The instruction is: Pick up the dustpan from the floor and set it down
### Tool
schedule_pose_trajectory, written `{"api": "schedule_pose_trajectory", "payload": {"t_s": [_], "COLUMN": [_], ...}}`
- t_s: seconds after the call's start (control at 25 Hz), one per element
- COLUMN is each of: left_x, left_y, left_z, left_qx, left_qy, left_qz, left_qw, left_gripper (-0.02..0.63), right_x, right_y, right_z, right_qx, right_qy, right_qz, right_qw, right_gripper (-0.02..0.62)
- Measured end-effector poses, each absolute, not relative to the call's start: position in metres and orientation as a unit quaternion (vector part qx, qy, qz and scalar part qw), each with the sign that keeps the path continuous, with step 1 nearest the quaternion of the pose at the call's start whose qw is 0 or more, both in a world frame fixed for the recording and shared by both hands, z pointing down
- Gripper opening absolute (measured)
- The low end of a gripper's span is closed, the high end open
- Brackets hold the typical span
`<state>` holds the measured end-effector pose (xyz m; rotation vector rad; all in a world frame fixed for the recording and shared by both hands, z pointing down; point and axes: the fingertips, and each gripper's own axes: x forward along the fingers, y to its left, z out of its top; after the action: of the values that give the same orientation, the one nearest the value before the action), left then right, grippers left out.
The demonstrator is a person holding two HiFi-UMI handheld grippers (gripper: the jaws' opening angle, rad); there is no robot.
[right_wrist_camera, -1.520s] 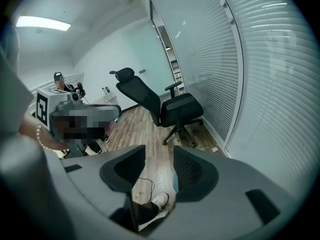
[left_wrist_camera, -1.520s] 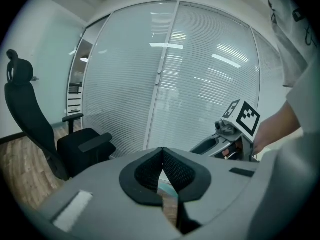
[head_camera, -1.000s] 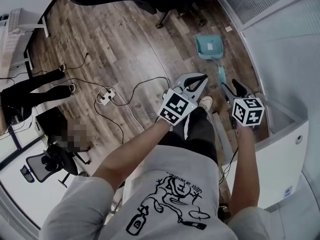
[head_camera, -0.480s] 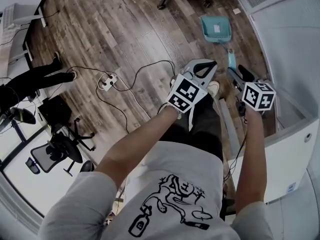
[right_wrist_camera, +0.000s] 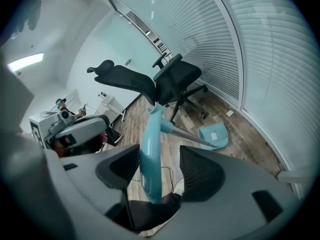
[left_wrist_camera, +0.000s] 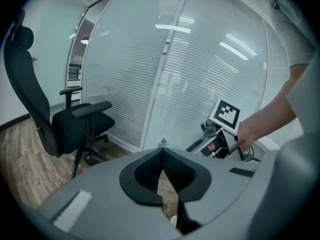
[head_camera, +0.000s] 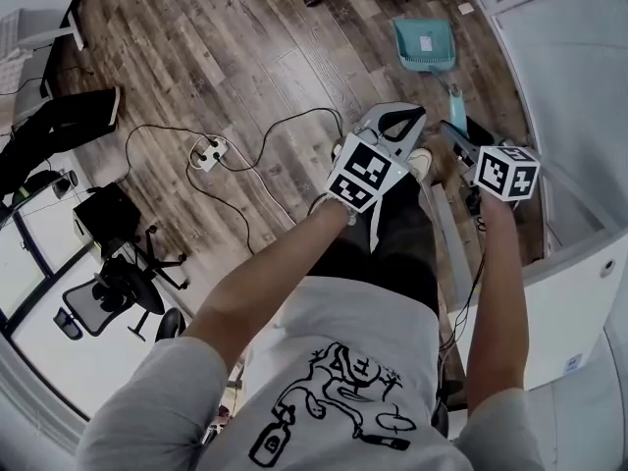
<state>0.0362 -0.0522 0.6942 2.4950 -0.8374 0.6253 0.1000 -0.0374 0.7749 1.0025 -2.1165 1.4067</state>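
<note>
The teal dustpan's pan point(head_camera: 424, 45) lies on the wood floor, and its long handle point(head_camera: 457, 111) slants back toward me. In the right gripper view the pan point(right_wrist_camera: 214, 135) lies far ahead and the teal grip point(right_wrist_camera: 149, 154) stands between the jaws of my right gripper point(right_wrist_camera: 160, 156), near the left pad with a gap to the right one. Those jaws have just been opening and the gripper is open around the handle. My left gripper point(left_wrist_camera: 162, 154) hangs beside it, shut on nothing, also seen in the head view point(head_camera: 397, 121).
A black office chair point(right_wrist_camera: 170, 81) stands by the glass wall with blinds point(left_wrist_camera: 200, 74). A power strip with cables point(head_camera: 208, 152) lies on the floor to the left. My shoe point(head_camera: 420, 162) is under the grippers. A white cabinet point(head_camera: 579, 292) is at the right.
Both grippers have sunk toward the floor, with the dustpan handle staying between the right jaws. The right gripper has rolled a little. A person's legs at the left have shifted.
</note>
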Motion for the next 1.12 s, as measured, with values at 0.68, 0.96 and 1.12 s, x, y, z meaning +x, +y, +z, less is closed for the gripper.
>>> {"api": "schedule_pose_trajectory", "payload": {"t_s": [0.68, 0.96, 1.12], "left_x": [0.032, 0.027, 0.029], "left_y": [-0.059, -0.065, -0.067], "left_z": [0.694, 0.682, 0.673], "left_qx": [0.899, 0.901, 0.902], "left_qy": [-0.303, -0.305, -0.305], "left_qz": [0.231, 0.230, 0.228], "left_qw": [0.214, 0.207, 0.203], "left_gripper": [-0.006, -0.006, -0.006], "right_x": [0.088, 0.085, 0.086], "right_y": [-0.047, -0.058, -0.062], "right_z": [0.768, 0.747, 0.734], "right_qx": [0.331, 0.335, 0.337], "right_qy": [-0.777, -0.791, -0.796], "right_qz": [0.505, 0.487, 0.479], "right_qw": [0.177, 0.159, 0.151], "right_gripper": [0.055, 0.052, 0.051]}}
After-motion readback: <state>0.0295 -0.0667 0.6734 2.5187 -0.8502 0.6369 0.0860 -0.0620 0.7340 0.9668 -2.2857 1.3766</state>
